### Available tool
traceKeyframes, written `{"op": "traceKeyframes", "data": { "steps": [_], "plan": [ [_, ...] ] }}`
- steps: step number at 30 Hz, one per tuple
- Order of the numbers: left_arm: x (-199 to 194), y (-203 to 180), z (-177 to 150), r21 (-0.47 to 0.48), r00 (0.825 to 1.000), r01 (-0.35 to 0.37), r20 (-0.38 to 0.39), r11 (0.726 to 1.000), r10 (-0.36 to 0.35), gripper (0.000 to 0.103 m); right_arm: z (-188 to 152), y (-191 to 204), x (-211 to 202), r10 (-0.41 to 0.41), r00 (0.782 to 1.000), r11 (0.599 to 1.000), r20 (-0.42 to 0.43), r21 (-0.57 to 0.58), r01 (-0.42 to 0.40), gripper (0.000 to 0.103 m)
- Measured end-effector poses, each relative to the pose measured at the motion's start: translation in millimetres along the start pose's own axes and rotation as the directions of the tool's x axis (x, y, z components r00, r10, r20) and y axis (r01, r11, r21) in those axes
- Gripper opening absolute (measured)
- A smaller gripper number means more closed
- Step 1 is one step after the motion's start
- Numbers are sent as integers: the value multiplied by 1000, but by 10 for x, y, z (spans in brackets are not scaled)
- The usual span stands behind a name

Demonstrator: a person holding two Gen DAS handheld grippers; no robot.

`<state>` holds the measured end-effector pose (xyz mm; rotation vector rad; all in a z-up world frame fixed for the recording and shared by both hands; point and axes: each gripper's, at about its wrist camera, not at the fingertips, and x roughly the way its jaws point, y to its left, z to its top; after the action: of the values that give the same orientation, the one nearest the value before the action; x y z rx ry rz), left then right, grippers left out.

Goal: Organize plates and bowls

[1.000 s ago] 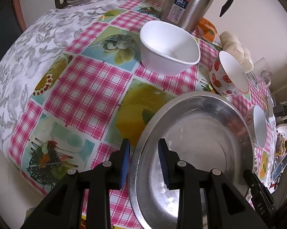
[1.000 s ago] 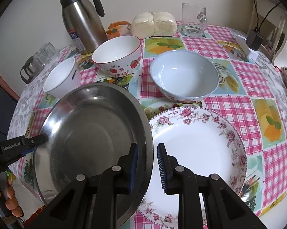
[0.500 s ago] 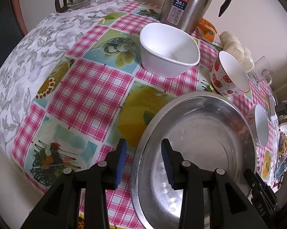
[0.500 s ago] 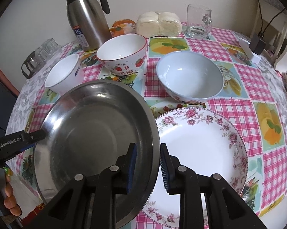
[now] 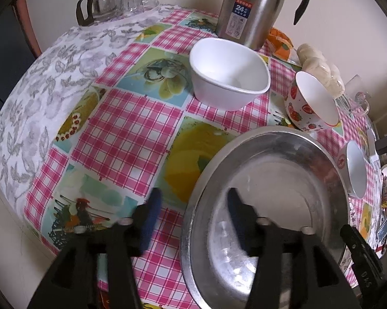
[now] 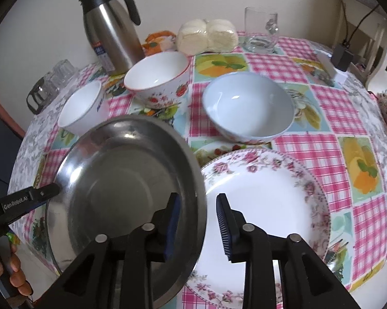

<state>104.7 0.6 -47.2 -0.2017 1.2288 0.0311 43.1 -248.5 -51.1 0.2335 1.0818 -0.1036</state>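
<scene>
A steel plate [image 5: 270,198] [image 6: 121,188] rests with its right edge overlapping the floral plate [image 6: 268,195]. My left gripper [image 5: 193,216] is open, its jaws astride the steel plate's left rim. My right gripper [image 6: 198,221] is open, its jaws astride the steel plate's right rim, above the floral plate. Behind stand a white bowl [image 5: 227,74] [image 6: 80,108], a strawberry bowl [image 5: 311,100] [image 6: 157,77] and a pale blue bowl [image 6: 247,105].
A steel thermos [image 6: 111,28] [image 5: 252,7], a glass pot with glasses [image 5: 111,2], wrapped buns [image 6: 206,36] and a glass mug [image 6: 260,31] stand at the back. A charger [image 6: 342,56] lies at the right. The table edge [image 5: 39,234] is near my left gripper.
Both grippers have opened wider around the steel plate's rims. The left gripper has drawn back slightly; its fingers are blurred.
</scene>
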Motion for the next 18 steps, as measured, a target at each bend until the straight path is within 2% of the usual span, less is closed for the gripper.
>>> {"op": "traceKeyframes", "data": {
  "steps": [1,2,3,5,9,11,13,15,18],
  "plan": [
    [-15,-17,1,8,1000,-3,5,1000,3,62,4,-4,-21,1,1000,1000,9,4,-1,46],
    [-21,-29,2,15,1000,-7,8,1000,7,63,11,-3,-38,-1,1000,1000,17,5,0,61],
    [-30,-47,3,25,1000,-18,14,1000,17,64,13,3,-55,-2,1000,1000,26,3,2,67],
    [-34,-62,8,34,1000,-25,18,999,25,70,17,21,-70,-2,999,1000,34,-4,2,67],
    [-44,-79,14,48,998,-48,33,998,46,77,20,36,-66,-6,999,1000,37,-14,6,76],
    [-55,-89,19,56,997,-62,49,996,59,86,21,37,-71,-9,999,1000,40,-15,10,79],
    [-82,-92,23,59,996,-65,70,996,61,87,24,24,-82,-11,999,1000,46,-13,12,83],
    [-106,-100,23,62,994,-74,91,995,69,91,28,6,-98,-14,998,1000,54,-12,14,95],
    [-139,-128,19,69,992,-70,111,995,62,93,30,-28,-147,-20,997,1000,73,-14,21,101]
  ]
}}
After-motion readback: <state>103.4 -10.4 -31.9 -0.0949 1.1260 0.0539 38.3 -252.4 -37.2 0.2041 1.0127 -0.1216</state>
